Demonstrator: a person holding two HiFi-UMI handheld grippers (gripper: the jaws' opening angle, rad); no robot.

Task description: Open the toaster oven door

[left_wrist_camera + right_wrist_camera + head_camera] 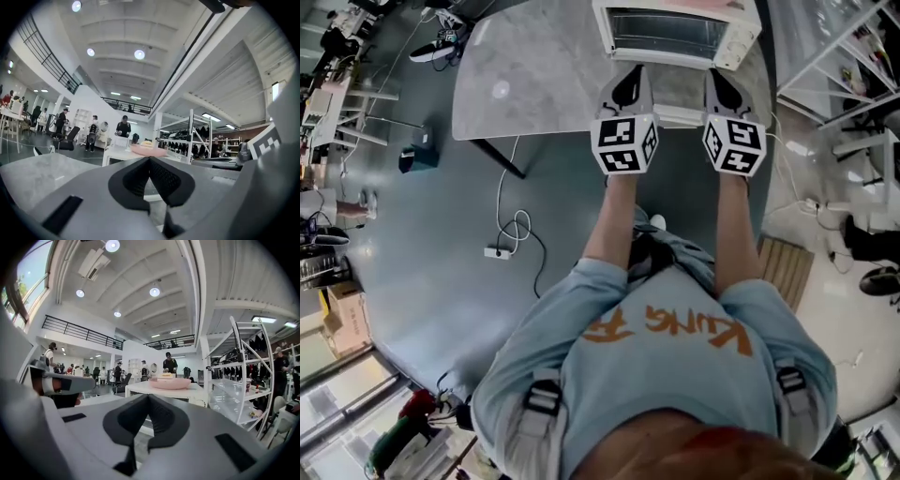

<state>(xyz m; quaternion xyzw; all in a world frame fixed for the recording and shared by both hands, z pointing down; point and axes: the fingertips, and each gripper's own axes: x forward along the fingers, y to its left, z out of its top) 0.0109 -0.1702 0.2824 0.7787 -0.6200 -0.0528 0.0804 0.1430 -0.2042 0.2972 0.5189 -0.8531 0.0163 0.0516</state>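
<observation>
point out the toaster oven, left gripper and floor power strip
toaster oven [661,33]: head view, glass front
left gripper [632,71]: head view, between its shut fingertips
power strip [497,251]: head view, white body

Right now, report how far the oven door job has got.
Done: nothing; the oven door looks shut. In hand: left gripper and right gripper, both closed and empty, point at the oven. Left: grip the door and pull it open.
</observation>
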